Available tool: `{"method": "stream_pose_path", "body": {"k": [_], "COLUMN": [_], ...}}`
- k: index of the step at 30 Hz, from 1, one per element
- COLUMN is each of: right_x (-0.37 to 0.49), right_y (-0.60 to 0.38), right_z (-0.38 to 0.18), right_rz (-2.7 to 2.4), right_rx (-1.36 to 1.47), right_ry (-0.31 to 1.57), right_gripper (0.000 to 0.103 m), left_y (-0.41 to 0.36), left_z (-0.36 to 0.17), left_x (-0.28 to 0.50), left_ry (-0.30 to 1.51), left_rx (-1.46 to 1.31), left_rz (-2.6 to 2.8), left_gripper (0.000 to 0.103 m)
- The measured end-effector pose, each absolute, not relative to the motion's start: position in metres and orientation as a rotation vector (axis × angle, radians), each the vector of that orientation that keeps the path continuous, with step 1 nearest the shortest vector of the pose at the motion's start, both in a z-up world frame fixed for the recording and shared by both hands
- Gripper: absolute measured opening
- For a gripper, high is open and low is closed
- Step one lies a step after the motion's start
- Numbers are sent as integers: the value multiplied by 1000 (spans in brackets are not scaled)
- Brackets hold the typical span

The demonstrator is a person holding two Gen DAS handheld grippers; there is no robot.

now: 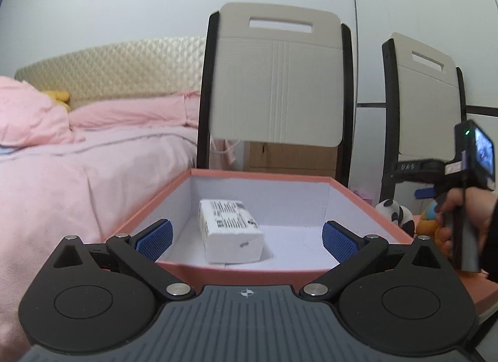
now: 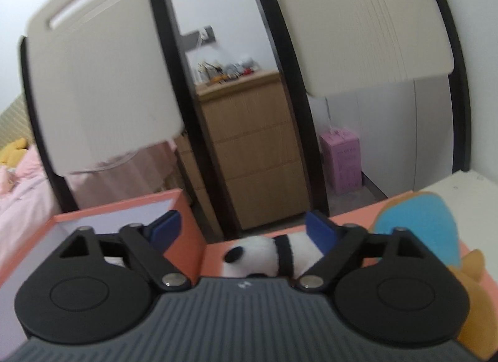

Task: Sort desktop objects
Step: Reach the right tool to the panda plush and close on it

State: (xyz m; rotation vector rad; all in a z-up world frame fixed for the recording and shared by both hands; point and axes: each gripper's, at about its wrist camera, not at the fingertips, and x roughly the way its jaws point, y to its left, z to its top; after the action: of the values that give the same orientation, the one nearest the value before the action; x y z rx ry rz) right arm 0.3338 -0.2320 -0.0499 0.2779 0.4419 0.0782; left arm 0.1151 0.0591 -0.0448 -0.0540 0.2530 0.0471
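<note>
the white wrapped pack of tissues (image 1: pixel 232 229) has small black print on its top, too tiny to read. it lies flat on the floor of the open pink cardboard box with white walls (image 1: pixel 261 189), a bit left of the middle, its long side running from the near wall toward the far wall and leaning a little left. the left gripper (image 1: pixel 247 239) hangs at the near edge of this box, wide open, holding nothing. the right gripper (image 2: pixel 242 231) is just right of the box, part open, with the black and white panda plush toy (image 2: pixel 261 253) between its pads; i cannot tell if it is squeezed. a blue and orange plush toy (image 2: pixel 420 231) sits right of the panda. behind the box stand two cream chairs with black frames (image 1: pixel 277 81), a bed with pink sheets (image 1: pixel 93 150), and a wooden drawer chest (image 2: pixel 252 150).
</note>
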Motion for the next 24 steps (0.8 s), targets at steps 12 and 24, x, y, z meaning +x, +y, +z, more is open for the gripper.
{"method": "stream_pose_path", "body": {"k": [12, 24], "right_x": [347, 341], "right_y": [-205, -199], "right_z": [-73, -82], "right_rz": [78, 79], "right_rx": [80, -29], "right_ry": [421, 426], "right_gripper": [66, 46], "left_y": [79, 64], "left_z": [-48, -51], "left_x": [120, 118], "left_ry": [290, 281], "left_rx": [-142, -56], "left_rz": [91, 129], "left_gripper": [103, 103]}}
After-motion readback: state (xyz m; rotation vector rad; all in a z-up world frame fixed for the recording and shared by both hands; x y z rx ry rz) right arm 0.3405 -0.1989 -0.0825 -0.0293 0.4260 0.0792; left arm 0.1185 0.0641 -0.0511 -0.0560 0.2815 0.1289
